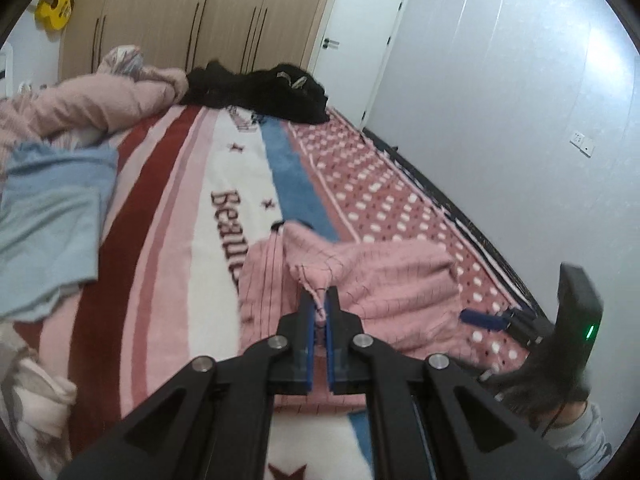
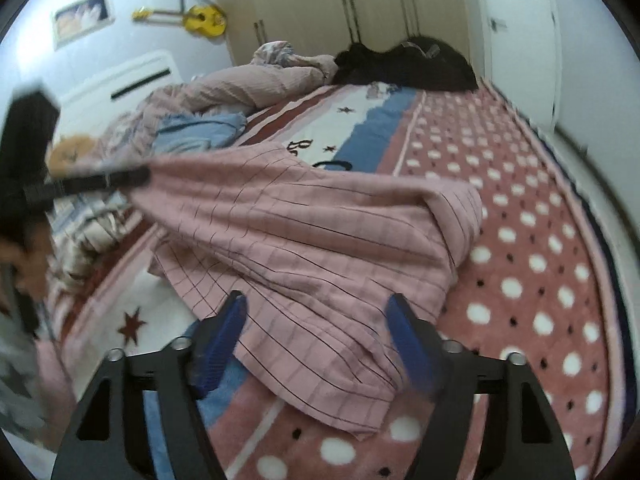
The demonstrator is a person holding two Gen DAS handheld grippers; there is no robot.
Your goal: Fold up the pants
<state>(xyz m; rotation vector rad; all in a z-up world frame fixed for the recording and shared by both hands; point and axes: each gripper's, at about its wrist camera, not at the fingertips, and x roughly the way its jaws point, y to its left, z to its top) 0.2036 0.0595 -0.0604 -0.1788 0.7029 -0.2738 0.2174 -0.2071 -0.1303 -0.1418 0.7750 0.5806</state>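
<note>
The pink checked pants (image 2: 304,240) lie on the bed, one end lifted. My left gripper (image 1: 319,300) is shut on a pinched edge of the pants (image 1: 384,280) and holds it up off the blanket; in the right wrist view it shows at the left (image 2: 136,178), with the cloth stretched from its tip. My right gripper (image 2: 318,312) is open, its blue fingers (image 2: 224,340) on either side of the pants' near end, just above the cloth. In the left wrist view its blue tip (image 1: 484,318) shows low on the right.
A striped and dotted pink blanket (image 2: 540,280) covers the bed. A light blue cloth (image 1: 52,216), a pink quilt (image 1: 88,108) and a black garment pile (image 1: 272,92) lie at the far side. Wardrobes (image 1: 200,12), a door (image 1: 360,40) and a wall (image 1: 520,120) border the bed.
</note>
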